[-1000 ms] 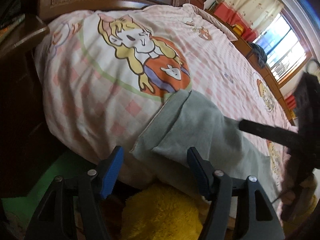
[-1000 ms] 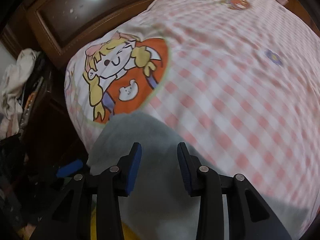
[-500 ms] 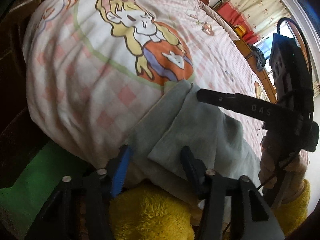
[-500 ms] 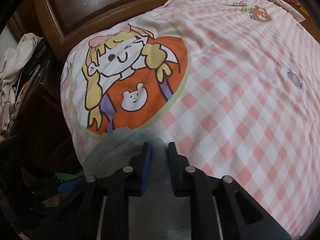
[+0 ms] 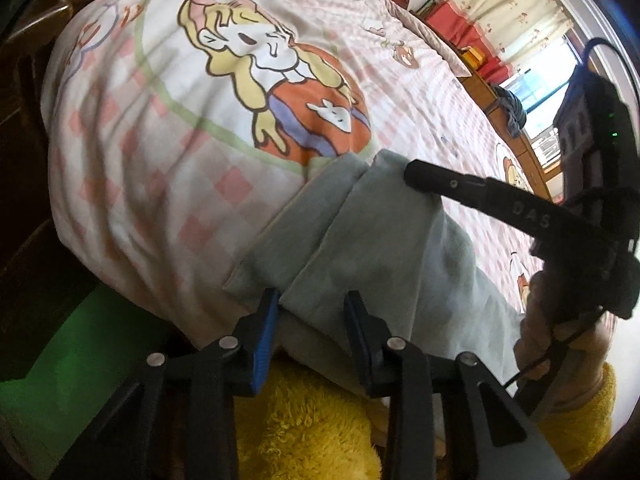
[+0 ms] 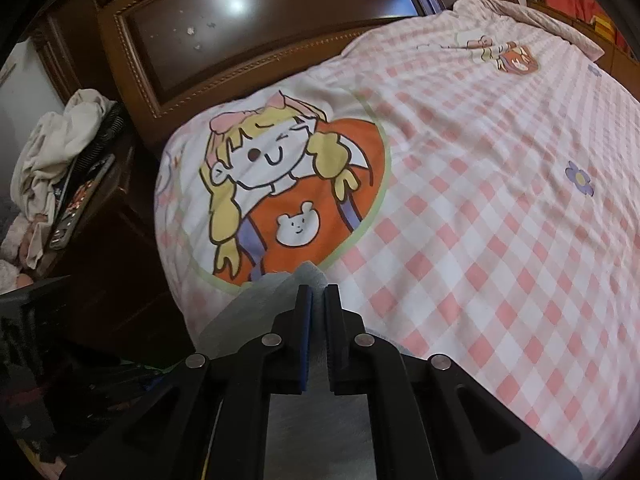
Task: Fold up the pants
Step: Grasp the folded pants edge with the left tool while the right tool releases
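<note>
Grey pants (image 5: 384, 248) lie on the near corner of a pink checked quilt (image 5: 168, 152) with a cartoon girl print. In the left wrist view my left gripper (image 5: 311, 312) straddles the near hem corner of the pants; its jaws are closing, and a gap still shows beside the cloth. My right gripper (image 5: 414, 174) reaches in from the right, held by a hand (image 5: 556, 340), and pinches the far edge of the pants. In the right wrist view the right gripper (image 6: 317, 291) is shut on a raised ridge of the grey pants (image 6: 256, 312).
A dark wooden headboard (image 6: 248, 40) runs behind the quilt (image 6: 500, 240). A bedside stand with crumpled pale clothes (image 6: 56, 148) sits at the left. A window with curtains (image 5: 520, 12) is far right. Yellow fuzzy fabric (image 5: 304, 420) lies below the left gripper, and something green (image 5: 68, 364) is on the floor.
The left gripper's jaws have narrowed around the hem corner. The right gripper's jaws closed onto the pants and lifted a small ridge; its arm came into the left wrist view.
</note>
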The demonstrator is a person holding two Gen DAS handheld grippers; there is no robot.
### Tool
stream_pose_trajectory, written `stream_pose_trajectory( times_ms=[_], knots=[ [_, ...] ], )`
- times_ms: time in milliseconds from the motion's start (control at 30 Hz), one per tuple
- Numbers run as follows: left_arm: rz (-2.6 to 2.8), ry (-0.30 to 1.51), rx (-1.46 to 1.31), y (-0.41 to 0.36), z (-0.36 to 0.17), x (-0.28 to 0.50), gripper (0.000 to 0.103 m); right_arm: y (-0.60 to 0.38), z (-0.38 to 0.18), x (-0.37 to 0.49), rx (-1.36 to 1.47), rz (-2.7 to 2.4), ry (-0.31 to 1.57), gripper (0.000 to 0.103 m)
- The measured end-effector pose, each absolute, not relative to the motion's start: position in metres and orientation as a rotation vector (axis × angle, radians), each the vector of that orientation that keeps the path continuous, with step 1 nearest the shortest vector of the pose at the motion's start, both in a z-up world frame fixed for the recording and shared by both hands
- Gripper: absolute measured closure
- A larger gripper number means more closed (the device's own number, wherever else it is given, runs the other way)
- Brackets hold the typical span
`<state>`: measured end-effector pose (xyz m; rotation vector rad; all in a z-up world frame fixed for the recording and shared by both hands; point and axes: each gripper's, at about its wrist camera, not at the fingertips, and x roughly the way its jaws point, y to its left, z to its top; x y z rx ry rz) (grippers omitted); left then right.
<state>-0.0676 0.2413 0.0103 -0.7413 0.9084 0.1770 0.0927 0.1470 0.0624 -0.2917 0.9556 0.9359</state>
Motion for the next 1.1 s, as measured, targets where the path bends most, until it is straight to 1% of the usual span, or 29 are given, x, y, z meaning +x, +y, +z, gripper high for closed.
stream_pose_trajectory(
  times_ms=[33,100,167,200,367,500,567,667,733,800,833,900,967,1000,1033,1067,1100],
  knots=[
    [0.178,0.904,-0.741,0.242,0.01,-0.067,0.072,0.146,0.063,0.092,-0.29,0.938,0.952,0.097],
    [0.189,0.902,-0.733,0.243,0.009,-0.066,0.089,0.144,0.066,0.091,-0.276,0.95,0.946,0.097],
    [0.195,0.885,-0.731,0.245,0.011,-0.069,0.097,0.141,0.067,0.092,-0.256,0.966,0.939,0.097],
    [0.192,0.871,-0.736,0.246,0.015,-0.072,0.099,0.14,0.068,0.092,-0.242,0.978,0.936,0.097],
    [0.228,0.779,-0.683,0.252,0.046,-0.09,0.099,0.146,0.065,0.093,-0.199,1.017,0.931,0.096],
    [0.251,0.75,-0.664,0.26,0.054,-0.096,0.099,0.163,0.045,0.095,-0.23,1.014,0.947,0.096],
    [0.274,0.77,-0.643,0.261,0.049,-0.097,0.099,0.17,0.029,0.095,-0.274,0.988,0.955,0.096],
    [0.291,0.8,-0.645,0.262,0.037,-0.094,0.099,0.171,0.017,0.098,-0.264,0.969,0.961,0.094],
    [0.316,0.83,-0.622,0.262,0.025,-0.089,0.099,0.167,0.024,0.103,-0.206,0.966,0.986,0.092],
    [0.317,0.864,-0.607,0.262,0.014,-0.082,0.099,0.157,0.039,0.105,-0.145,0.961,1.001,0.087],
    [0.326,0.879,-0.592,0.262,0.011,-0.079,0.098,0.151,0.046,0.105,-0.121,0.961,0.999,0.085],
    [0.344,0.898,-0.558,0.26,0.01,-0.077,0.096,0.13,0.063,0.103,-0.088,0.922,0.992,0.073],
    [0.367,0.883,-0.525,0.257,0.016,-0.081,0.094,0.101,0.076,0.097,-0.076,0.866,0.985,0.072],
    [0.368,0.877,-0.51,0.256,0.02,-0.081,0.085,0.089,0.078,0.095,-0.077,0.84,0.988,0.071],
    [0.366,0.868,-0.491,0.254,0.025,-0.082,0.079,0.075,0.08,0.093,-0.079,0.809,0.991,0.071],
    [0.366,0.857,-0.469,0.252,0.032,-0.083,0.065,0.053,0.081,0.089,-0.083,0.757,0.999,0.071],
    [0.363,0.848,-0.452,0.25,0.037,-0.083,0.059,0.038,0.08,0.087,-0.079,0.725,1.006,0.071]
  ],
)
